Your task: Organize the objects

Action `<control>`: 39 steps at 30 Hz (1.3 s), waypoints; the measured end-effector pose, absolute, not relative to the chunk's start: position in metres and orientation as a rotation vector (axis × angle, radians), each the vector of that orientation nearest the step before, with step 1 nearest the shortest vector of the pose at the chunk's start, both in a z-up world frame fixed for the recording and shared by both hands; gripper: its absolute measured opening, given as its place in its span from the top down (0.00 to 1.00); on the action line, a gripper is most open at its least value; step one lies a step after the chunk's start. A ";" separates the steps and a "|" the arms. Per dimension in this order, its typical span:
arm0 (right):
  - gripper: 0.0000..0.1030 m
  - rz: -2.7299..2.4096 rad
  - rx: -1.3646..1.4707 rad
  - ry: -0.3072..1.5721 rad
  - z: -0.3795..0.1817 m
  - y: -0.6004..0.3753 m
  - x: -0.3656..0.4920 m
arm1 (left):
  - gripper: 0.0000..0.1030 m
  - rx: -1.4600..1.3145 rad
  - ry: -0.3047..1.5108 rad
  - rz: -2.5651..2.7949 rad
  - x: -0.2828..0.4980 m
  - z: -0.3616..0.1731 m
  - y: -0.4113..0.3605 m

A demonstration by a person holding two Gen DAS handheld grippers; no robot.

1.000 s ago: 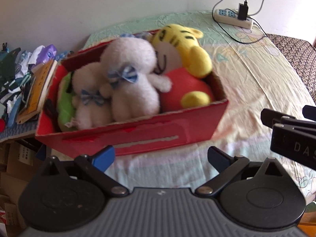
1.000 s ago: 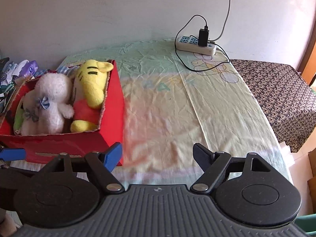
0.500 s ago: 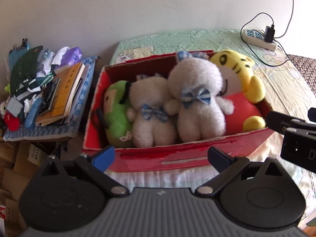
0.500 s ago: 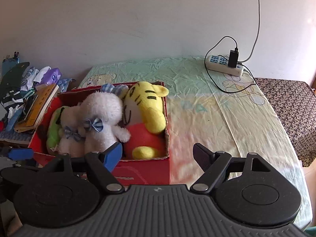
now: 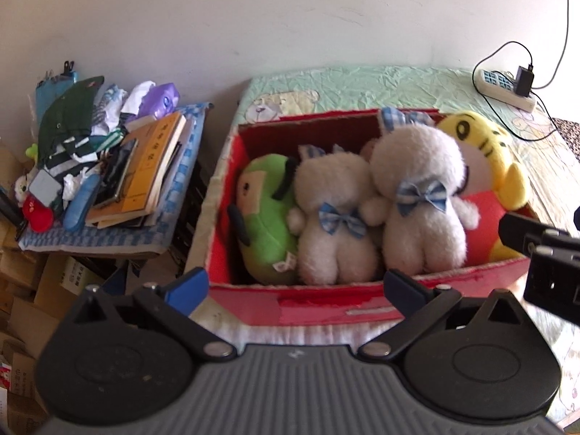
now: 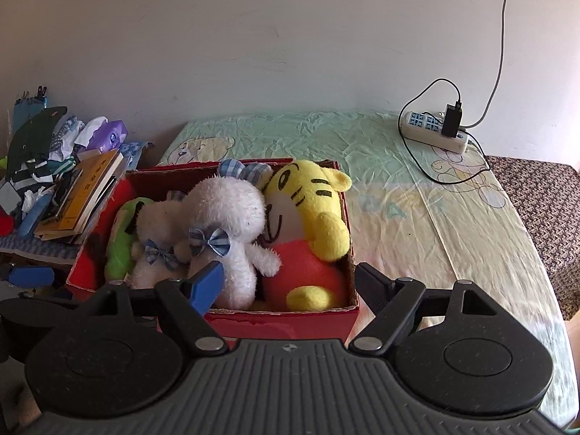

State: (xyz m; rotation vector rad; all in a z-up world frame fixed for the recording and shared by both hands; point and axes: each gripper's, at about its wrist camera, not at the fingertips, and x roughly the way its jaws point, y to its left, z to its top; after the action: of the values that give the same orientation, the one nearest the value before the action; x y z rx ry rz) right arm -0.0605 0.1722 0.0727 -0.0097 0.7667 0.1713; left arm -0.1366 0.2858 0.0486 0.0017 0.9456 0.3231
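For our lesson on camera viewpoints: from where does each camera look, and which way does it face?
Left wrist: sits on the left gripper, facing the red box of plush toys; its open jaws and the right gripper show.
Right wrist: sits on the right gripper, facing the box's right end and the bed; its open jaws show.
Shared: box, tiger, power strip.

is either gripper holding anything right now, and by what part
Nothing is held. The left gripper and right gripper are both open, in front of the red box of plush toys.
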 end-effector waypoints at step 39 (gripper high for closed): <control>0.24 0.186 0.015 0.770 0.053 0.180 -0.047 | 0.00 -0.038 0.952 0.329 -0.127 0.035 0.302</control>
State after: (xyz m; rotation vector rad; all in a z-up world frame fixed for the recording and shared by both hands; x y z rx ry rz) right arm -0.0466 0.1799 0.0532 0.0145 0.7700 0.1859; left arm -0.1272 0.3018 0.0348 -0.0376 0.9517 0.3292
